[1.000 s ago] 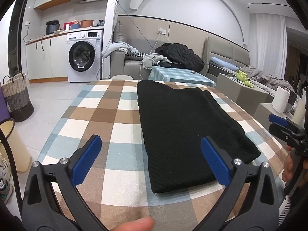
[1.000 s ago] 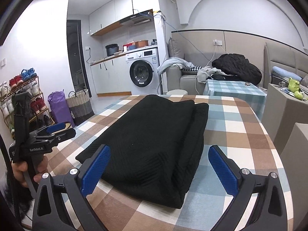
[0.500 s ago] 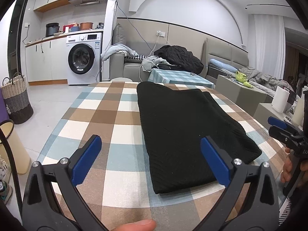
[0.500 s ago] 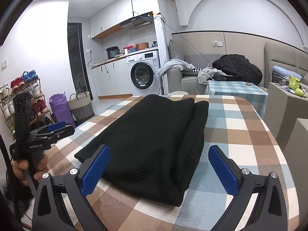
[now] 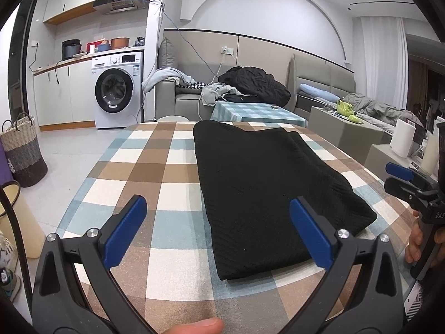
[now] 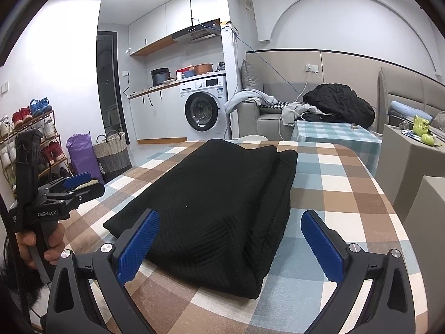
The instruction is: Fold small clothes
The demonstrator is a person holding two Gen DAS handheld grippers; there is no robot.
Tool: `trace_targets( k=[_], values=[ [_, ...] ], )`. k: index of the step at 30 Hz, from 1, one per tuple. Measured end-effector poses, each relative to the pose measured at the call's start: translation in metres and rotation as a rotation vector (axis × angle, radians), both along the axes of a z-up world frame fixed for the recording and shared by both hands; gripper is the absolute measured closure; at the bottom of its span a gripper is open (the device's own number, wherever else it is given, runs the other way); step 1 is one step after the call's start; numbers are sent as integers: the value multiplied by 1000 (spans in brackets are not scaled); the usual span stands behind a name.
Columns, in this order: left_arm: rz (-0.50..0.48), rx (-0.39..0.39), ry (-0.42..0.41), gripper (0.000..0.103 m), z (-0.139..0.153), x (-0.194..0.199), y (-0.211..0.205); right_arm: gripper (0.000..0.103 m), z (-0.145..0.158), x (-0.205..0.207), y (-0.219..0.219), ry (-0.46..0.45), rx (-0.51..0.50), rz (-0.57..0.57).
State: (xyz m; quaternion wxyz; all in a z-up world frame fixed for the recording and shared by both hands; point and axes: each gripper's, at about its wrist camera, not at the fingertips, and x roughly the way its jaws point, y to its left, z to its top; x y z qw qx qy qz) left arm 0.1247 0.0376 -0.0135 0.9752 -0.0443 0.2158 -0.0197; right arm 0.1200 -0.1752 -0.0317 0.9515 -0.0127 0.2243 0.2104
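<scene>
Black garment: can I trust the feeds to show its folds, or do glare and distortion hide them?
Left wrist view: the black garment is sharp but reads nearly flat black, with faint weave; fisheye bends the checked tablecloth edges. Right wrist view: layered edges and weave of the garment show clearly; ceiling lights flare top left, no glare on the cloth.

The folded garment (image 5: 267, 183) lies on the table (image 5: 144, 167); washing machine (image 5: 118, 89) and sofa (image 5: 189, 97) stand behind.
</scene>
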Motion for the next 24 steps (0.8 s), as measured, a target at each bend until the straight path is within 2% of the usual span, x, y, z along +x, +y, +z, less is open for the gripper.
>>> trace_targets(
  k=[24],
  values=[
    [-3, -27, 19, 1, -3, 3, 4, 0, -1, 1, -3, 12, 10, -7]
  ],
)
